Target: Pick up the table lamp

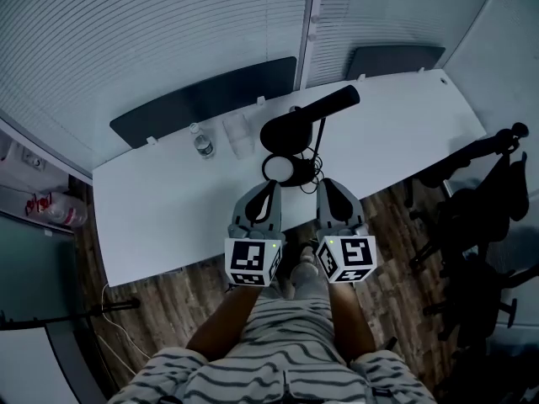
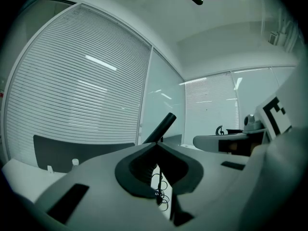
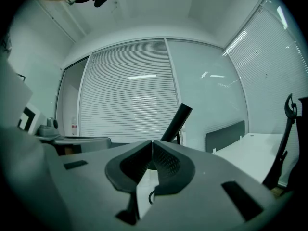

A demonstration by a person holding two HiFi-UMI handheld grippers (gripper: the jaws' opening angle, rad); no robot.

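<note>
Table lamp point(image 1: 290, 131) stood near the front edge of the white table point(image 1: 404, 133), its black head slanting up to the right and a coiled cord point(image 1: 312, 172) lying beside its round base. Left gripper point(image 1: 271, 185) and right gripper point(image 1: 326, 183) were both closed tight on nothing, their tips close to the base; contact could not be judged. A water bottle point(image 1: 202, 143) and a clear cup point(image 1: 240, 135) stood left of the lamp. Office chairs point(image 1: 480, 225) stood to the table's right.

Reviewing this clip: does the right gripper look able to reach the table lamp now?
Probably yes. The table lamp stands just ahead of the right gripper with nothing between them. Its jaws are shut, so they must open first.
</note>
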